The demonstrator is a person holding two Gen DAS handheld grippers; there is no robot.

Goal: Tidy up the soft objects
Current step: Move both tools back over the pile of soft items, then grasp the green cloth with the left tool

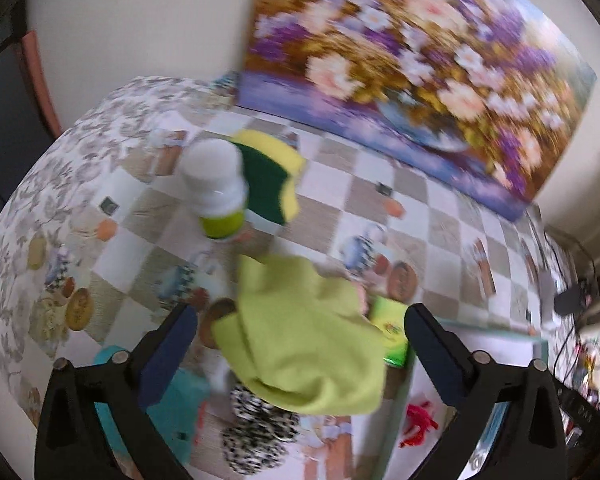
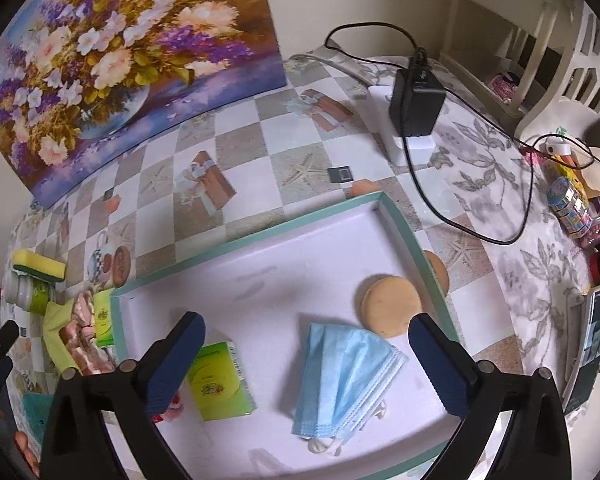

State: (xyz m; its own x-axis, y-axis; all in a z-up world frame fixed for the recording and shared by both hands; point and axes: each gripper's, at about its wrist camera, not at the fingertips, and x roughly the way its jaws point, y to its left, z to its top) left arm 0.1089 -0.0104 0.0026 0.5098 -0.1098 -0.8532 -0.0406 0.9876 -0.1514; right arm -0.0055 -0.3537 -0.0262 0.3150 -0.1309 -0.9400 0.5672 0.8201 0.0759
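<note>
Hovering both grippers wide and empty, we next bring the left gripper onto the lime cloth; right gripper waits over the tray.

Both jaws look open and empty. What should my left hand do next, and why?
Probably lower the left gripper onto the lime-green cloth and close. Its jaws stand open with nothing gripped, the cloth lies right under them, still outside the tray, where the face mask and round sponge already lie.
</note>
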